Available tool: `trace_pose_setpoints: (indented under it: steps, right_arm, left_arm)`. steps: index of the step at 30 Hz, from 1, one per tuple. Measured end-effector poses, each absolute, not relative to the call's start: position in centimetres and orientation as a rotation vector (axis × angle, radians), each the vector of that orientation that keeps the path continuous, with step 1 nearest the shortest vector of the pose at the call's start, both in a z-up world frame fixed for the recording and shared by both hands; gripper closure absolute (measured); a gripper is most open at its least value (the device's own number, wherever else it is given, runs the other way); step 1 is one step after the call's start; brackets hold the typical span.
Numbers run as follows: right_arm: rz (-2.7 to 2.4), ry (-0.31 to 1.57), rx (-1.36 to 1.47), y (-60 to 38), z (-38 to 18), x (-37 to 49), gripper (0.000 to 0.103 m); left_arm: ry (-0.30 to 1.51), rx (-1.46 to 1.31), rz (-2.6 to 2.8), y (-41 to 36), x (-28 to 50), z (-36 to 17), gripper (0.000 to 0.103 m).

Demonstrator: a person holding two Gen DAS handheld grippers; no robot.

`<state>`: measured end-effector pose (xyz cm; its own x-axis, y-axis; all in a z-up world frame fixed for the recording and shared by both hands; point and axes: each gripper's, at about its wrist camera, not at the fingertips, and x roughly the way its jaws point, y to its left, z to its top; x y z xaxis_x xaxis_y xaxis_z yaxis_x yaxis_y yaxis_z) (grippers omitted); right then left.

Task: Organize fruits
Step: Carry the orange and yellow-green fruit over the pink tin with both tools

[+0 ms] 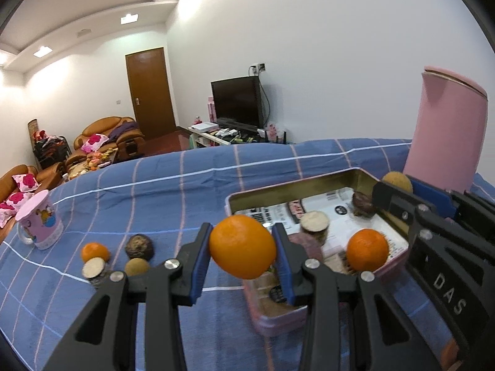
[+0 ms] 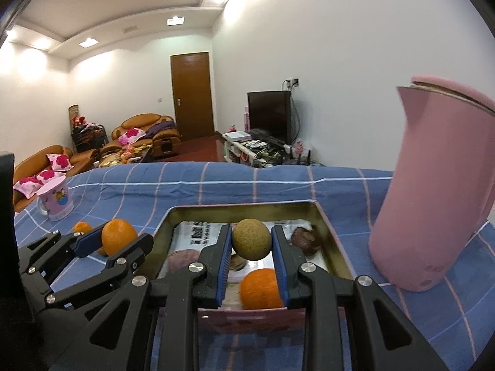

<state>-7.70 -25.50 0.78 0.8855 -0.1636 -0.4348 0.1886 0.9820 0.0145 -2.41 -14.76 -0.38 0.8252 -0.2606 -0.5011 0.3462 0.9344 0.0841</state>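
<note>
My left gripper is shut on an orange and holds it above the near left edge of the pink tin tray. My right gripper is shut on a round tan fruit and holds it over the tray. In the tray lie an orange, a cut brown fruit and a dark brown fruit. On the cloth at the left sit a small orange, a dark fruit, a tan fruit and a cut fruit.
A tall pink kettle stands right of the tray. A pink cartoon mug stands at the table's far left. The table has a blue checked cloth. Behind it are sofas, a door and a TV.
</note>
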Motion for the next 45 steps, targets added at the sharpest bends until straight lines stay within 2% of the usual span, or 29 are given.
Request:
trace_pose_setpoints:
  steps: [18,35,45]
  right_arm:
    - [-0.369,0.465,0.132,-31.8,0.9,-6.9,0.075]
    - [-0.211,0.604,0.178,-31.6,-1.2,-2.1,0.075]
    - [-0.159,0.657,0.228,-32.4,-2.1,-0.5,0.075]
  left_arm:
    - [0.576,0.193,-0.402,-21.1,-0.5,-1.0,0.062]
    - [0.693,0.206,-0.396,-22.1,2.6,-2.4,0.062]
    - [0.689,0.22,-0.391,-22.5,2.6,-2.4,0.063]
